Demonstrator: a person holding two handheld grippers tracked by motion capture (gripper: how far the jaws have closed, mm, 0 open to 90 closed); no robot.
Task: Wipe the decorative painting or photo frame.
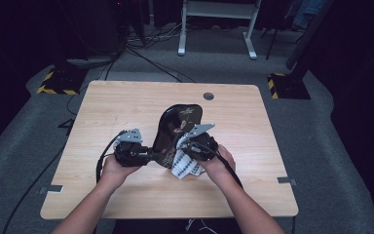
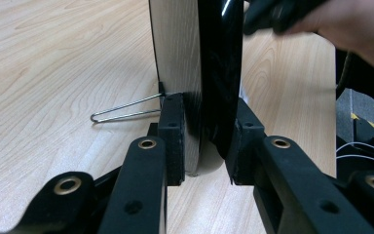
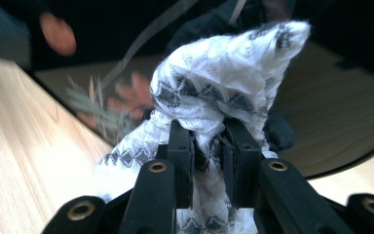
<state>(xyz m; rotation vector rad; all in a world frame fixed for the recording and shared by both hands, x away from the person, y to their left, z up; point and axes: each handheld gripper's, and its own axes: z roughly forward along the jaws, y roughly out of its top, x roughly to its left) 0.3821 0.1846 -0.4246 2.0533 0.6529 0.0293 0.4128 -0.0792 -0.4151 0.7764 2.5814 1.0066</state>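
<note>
A person stands at the pale wooden bench with a gripper in each hand. The left gripper has its jaws clamped on the lower edge of a glossy black tray, one pad on the shiny front and the other on its light back face. The tray is held up on edge near the middle of the bench, leaning away from the person, and a painted floral pattern shows on its dark face, though it is too blurred to make out well. A thin wire stand juts from the tray's back and reaches down to the bench. The right gripper has its jaws closed tight on a bunched white cloth with a grey diamond pattern. The cloth is pressed against the tray's glossy face, low down on the near side, with its loose end hanging toward the bench below the right hand.
</note>
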